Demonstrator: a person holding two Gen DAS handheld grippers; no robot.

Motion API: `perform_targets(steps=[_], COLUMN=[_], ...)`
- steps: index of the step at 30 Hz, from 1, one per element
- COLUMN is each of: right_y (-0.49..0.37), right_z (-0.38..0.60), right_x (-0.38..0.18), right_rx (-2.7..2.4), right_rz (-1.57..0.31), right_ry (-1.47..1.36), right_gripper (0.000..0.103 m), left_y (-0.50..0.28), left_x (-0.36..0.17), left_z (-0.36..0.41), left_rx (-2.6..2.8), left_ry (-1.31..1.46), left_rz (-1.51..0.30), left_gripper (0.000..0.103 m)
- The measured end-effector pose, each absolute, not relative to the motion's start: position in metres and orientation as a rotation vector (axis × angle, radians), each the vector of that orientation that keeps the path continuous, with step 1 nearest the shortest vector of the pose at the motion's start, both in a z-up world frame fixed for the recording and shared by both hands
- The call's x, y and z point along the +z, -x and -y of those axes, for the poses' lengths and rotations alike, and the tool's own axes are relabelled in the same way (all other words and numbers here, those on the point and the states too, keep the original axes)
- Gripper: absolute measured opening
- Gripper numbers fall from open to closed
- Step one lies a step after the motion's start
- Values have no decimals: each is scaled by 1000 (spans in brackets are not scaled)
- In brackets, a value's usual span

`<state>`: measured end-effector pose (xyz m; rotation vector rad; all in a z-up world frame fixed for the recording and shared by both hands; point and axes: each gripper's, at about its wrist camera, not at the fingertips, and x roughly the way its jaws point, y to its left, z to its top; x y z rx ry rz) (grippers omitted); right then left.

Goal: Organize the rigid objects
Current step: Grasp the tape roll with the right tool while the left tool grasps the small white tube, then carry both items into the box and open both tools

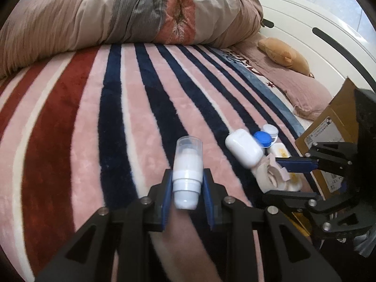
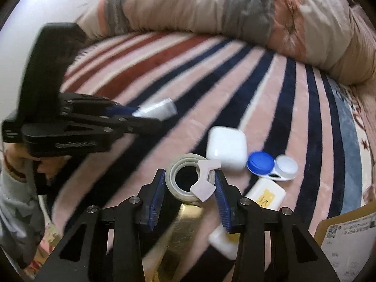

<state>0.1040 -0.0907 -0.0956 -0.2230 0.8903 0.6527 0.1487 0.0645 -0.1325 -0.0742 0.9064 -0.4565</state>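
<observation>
My left gripper [image 1: 187,183] is shut on a small white pump bottle [image 1: 188,171] with a clear cap, held above the striped blanket [image 1: 82,117]; it also shows in the right wrist view [image 2: 156,111]. My right gripper [image 2: 189,183] is shut on a roll of clear tape [image 2: 185,178] with a pale tab; it shows in the left wrist view [image 1: 277,176]. On the blanket lie a white earbud case [image 2: 226,148], a blue and white contact lens case [image 2: 272,165] and two small white boxes with yellow labels [image 2: 265,193].
A rolled quilt [image 1: 117,16] lies along the far side of the bed. A brown cardboard box [image 1: 333,127] stands at the right, by the small objects. A tan plush toy [image 1: 284,55] and a pink pillow [image 1: 303,91] lie by the white headboard.
</observation>
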Motion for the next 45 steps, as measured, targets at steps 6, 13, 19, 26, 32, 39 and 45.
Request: perform_targets(steps=[6, 13, 19, 26, 32, 39, 45], right_y=[-70, -11, 35, 58, 50, 36, 25], right_z=[93, 110, 158, 255, 325, 353, 351], right_x=[-51, 7, 42, 42, 26, 0, -13], right_rx=[684, 659, 593, 443, 350, 360, 399], right_rz=[-774, -622, -515, -510, -558, -609, -631], right_ry=[207, 191, 154, 58, -7, 0, -2], right_gripper=[37, 37, 37, 37, 37, 37, 43], left_y=[-119, -64, -29, -23, -45, -63, -75], left_x=[-87, -13, 42, 66, 58, 33, 23], left_z=[-60, -33, 20, 112, 186, 222, 222], left_rx=[-452, -476, -569, -711, -784, -771, -748], left_ry=[42, -4, -32, -85, -138, -207, -202], left_rz=[-837, -724, -645, -625, -681, -749, -767], left_gripper=[22, 22, 22, 22, 22, 22, 36])
